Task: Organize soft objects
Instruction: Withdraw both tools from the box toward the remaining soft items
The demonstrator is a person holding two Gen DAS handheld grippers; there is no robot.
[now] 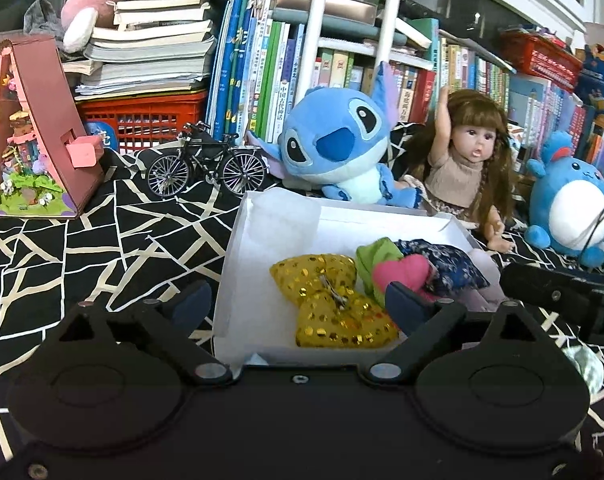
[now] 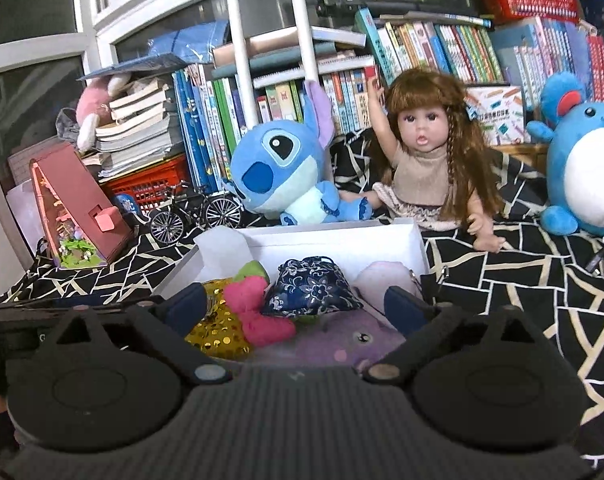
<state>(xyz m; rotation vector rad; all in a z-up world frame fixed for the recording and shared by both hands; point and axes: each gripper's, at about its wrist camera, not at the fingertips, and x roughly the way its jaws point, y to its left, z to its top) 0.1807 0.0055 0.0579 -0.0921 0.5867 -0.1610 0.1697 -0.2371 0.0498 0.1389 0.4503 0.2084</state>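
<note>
A white box (image 1: pixel 238 264) sits on the black patterned cloth and holds soft things: a gold sequin bow (image 1: pixel 333 304), a pink and green strawberry plush (image 1: pixel 397 270), a dark blue floral pouch (image 1: pixel 453 266) and a pale purple plush (image 2: pixel 341 346). The box (image 2: pixel 341 242), bow (image 2: pixel 218 328), strawberry plush (image 2: pixel 254 304) and pouch (image 2: pixel 309 288) also show in the right wrist view. My left gripper (image 1: pixel 298 300) is open and empty over the box's near left part. My right gripper (image 2: pixel 298 308) is open and empty over the box's near edge.
Behind the box sit a blue Stitch plush (image 1: pixel 333 144), a doll (image 1: pixel 461 164) and a round blue plush (image 1: pixel 569 204). A model bicycle (image 1: pixel 206 166) and a pink miniature house (image 1: pixel 34 132) stand at the left. Books and a red crate (image 1: pixel 142 118) line the back.
</note>
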